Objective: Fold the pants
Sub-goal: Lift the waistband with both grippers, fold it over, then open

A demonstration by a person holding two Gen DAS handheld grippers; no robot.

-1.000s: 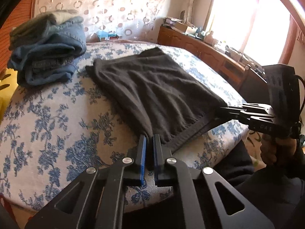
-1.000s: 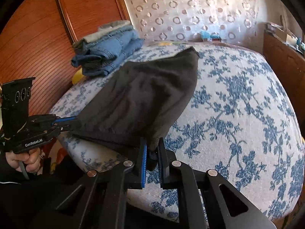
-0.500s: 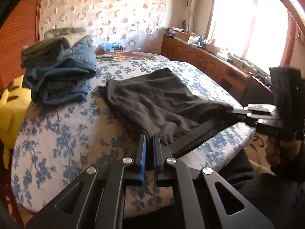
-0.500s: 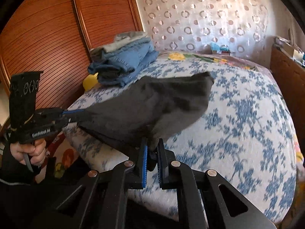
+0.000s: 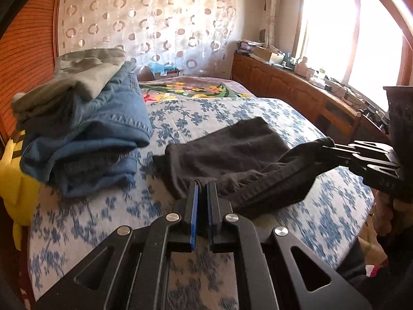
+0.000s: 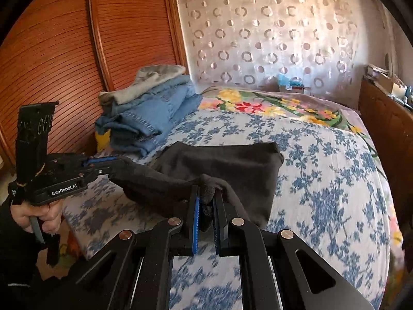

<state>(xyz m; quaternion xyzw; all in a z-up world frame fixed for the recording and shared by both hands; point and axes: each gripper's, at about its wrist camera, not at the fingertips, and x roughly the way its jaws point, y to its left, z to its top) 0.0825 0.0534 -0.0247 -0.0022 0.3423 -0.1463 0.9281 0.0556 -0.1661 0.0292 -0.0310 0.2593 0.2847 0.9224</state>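
Both clamped on the dark pants point(image 5: 227, 152): left tool point(image 5: 201, 188), right tool point(image 6: 206, 196), hem lifted off the bed point(image 6: 322, 170).

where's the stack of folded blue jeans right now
The stack of folded blue denim jeans sits at the bed's far left, beside the wooden slatted wardrobe doors, under a grey folded garment, left of the dark grey pants.

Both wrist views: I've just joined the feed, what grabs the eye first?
The dark pants dominate mid-bed, their near edge lifted off the blue floral bedspread and stretched between the left tongs and right tongs, both shut on the cloth. Next comes the stack of folded jeans by the wooden wardrobe, far left of the bed. The bright window glares on the right.
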